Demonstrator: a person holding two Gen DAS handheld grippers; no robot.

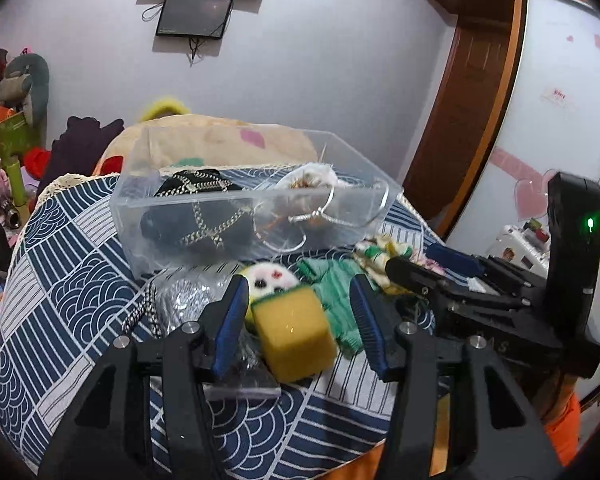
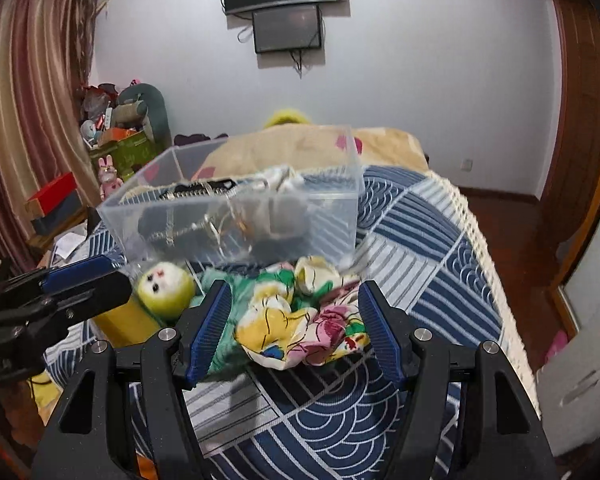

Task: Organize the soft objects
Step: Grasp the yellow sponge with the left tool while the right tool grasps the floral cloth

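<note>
A yellow sponge with a green top [image 1: 294,330] lies on the blue patterned cloth between the open fingers of my left gripper [image 1: 300,320]. Behind it sit a small round plush face [image 1: 270,276] and a green knit cloth [image 1: 334,292]. In the right wrist view my right gripper [image 2: 294,324] is open around a crumpled floral cloth [image 2: 304,330]; the green cloth [image 2: 236,320] lies by its left finger and the plush face [image 2: 165,289] further left. A clear plastic box [image 1: 236,200] stands behind, also in the right wrist view [image 2: 236,216], holding a chained black item and a white cloth.
A silver scrubber [image 1: 184,300] in a clear bag with a chain lies left of the sponge. The right gripper's body [image 1: 500,296] shows at the right of the left wrist view. A beige blanket [image 2: 300,144] lies behind the box. The cloth's fringed edge [image 2: 476,220] drops off at right.
</note>
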